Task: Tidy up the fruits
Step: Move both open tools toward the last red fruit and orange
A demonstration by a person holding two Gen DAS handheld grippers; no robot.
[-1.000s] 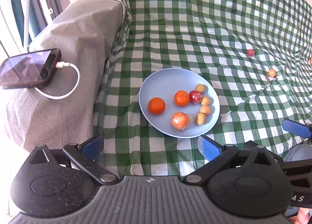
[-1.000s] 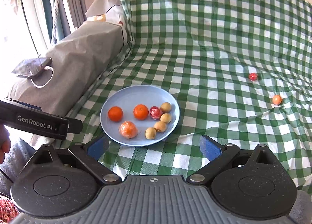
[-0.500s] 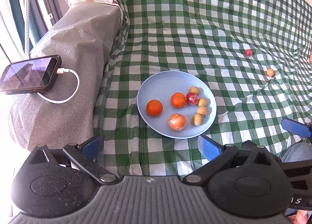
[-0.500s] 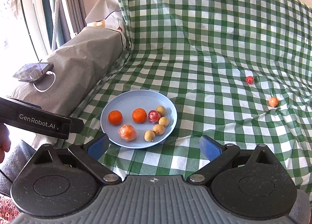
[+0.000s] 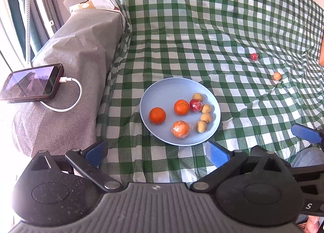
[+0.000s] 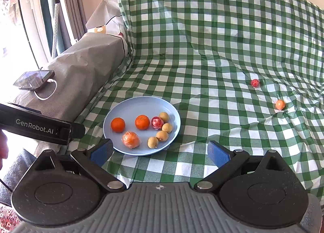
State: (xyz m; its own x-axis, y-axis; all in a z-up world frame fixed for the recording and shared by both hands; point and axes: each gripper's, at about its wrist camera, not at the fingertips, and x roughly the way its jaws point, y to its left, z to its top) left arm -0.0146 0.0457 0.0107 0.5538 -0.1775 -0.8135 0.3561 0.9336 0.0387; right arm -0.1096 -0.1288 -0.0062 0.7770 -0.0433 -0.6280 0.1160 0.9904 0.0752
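Note:
A light blue plate (image 5: 162, 91) (image 6: 141, 103) lies on the green checked cloth. It holds three oranges, one of them wrapped (image 5: 180, 129) (image 6: 130, 139), a red fruit (image 5: 195, 105) (image 6: 157, 122) and several small tan fruits (image 5: 206, 117) (image 6: 162, 135). A loose red fruit (image 5: 254, 56) (image 6: 255, 83) and a loose small orange fruit (image 5: 277, 75) (image 6: 280, 104) lie on the cloth far right. My left gripper (image 5: 155, 153) is open and empty, just short of the plate. My right gripper (image 6: 160, 150) is open and empty at the plate's near edge.
A grey sofa arm (image 5: 77, 50) (image 6: 85, 58) on the left carries a phone (image 5: 30, 84) (image 6: 34, 79) on a white charging cable. The left gripper's body (image 6: 40, 128) shows at the right wrist view's left edge. The cloth covers seat and backrest.
Both grippers have drawn back and tilted up a little, so the plate sits slightly farther away. Nothing was grasped; the fruits have not moved.

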